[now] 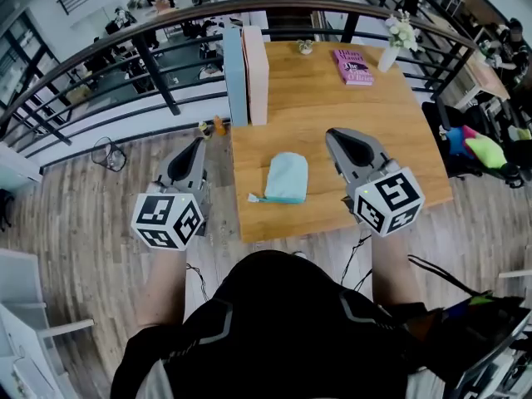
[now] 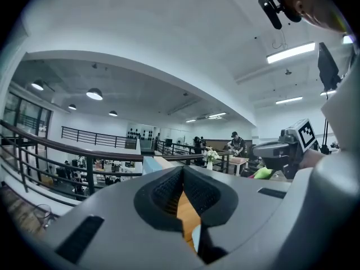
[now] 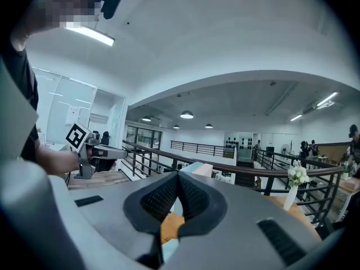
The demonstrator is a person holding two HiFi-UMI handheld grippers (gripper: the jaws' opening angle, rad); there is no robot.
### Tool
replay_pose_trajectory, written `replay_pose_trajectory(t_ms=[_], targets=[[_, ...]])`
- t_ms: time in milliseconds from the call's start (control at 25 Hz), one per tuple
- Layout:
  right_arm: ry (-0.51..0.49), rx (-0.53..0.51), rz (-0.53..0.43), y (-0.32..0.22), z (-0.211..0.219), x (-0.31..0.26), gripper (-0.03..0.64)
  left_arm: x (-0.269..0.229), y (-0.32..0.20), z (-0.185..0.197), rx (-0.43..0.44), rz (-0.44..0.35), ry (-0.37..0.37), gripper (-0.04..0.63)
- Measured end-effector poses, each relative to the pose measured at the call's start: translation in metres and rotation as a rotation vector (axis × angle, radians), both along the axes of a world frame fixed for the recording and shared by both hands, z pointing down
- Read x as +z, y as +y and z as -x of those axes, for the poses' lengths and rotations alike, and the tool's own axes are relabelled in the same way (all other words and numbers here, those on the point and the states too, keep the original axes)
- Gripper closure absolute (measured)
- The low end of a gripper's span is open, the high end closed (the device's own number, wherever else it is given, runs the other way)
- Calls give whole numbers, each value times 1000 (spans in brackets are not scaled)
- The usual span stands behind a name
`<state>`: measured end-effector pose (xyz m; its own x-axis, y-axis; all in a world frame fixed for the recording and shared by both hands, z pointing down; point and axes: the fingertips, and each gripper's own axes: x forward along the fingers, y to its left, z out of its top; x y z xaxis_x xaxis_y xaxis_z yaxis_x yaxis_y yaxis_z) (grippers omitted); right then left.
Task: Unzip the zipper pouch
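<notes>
A person holds the grey left tool (image 1: pixel 198 145) and grey right tool (image 1: pixel 334 135) level, each with jaws pressed together on nothing. Between them, slightly beyond, a pale teal fabric zipper pouch (image 1: pixel 287 177) lies flat near the front edge of the light wooden tabletop (image 1: pixel 332 98), white pull (image 1: pixel 253 197) at its left corner. Whether the zip is open cannot be made out, so progress cannot be judged. Farther back lies a pink book (image 1: pixel 353 65).

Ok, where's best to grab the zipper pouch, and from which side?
Probably the small pull tab sticking out at the pouch's near-left corner. Come from the left with the left gripper: the tab lies clear of the fabric.
</notes>
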<state>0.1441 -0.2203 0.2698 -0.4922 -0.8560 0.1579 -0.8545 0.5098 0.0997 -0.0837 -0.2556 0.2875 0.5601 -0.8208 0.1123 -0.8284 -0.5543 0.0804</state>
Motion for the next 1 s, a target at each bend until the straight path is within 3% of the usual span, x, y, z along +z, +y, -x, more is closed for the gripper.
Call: replay_pose_trajectory(t_ms=[160,440,640,1000], targets=[[0,11,0,0,0,-2,609,1,-2,3,-28,-19,-53,566],[-13,33,12,2,-1,2,609,0,3,3,-22,-7,-32,566],[10,39,6,2,1,3,609,5,1,4,-26,-32,-103,566],[9,40,19,0,2,7,609,1,1,3,-39,-44,-106,566]])
